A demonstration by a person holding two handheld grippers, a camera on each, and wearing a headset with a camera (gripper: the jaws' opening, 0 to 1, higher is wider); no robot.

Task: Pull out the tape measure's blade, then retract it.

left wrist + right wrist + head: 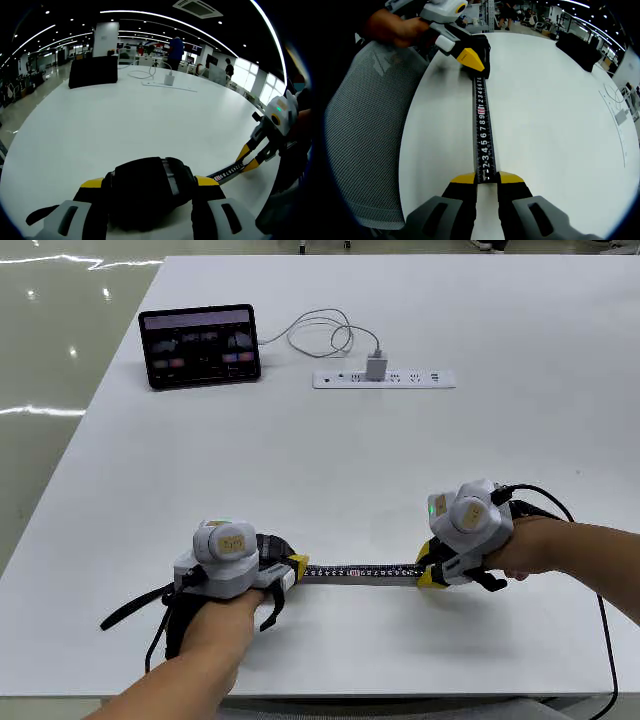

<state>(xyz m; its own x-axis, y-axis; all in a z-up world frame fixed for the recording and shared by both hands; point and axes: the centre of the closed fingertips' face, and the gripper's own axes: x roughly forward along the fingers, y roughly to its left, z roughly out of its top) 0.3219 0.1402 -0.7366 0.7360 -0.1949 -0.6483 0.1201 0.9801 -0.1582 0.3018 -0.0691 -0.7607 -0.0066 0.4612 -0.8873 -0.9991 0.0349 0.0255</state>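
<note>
The left gripper (150, 181) fingers clamp a black plastic tape-measure case (145, 200); the right gripper (487, 178) fingers pinch its dark blade (483, 125), numbered 1–9.

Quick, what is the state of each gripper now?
Left gripper: shut on the tape case.
Right gripper: shut on the blade.

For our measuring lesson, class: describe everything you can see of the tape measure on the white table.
The tape measure has a black, rounded case, plastic or rubber by its look, clamped in the yellow-tipped left claw. Its blade is dark with pale numbers and one red mark. It is pulled partly out and stretched straight between the claws, low over the white table; whether it touches the table I cannot tell. The right claw pinches the blade's free end.
</note>
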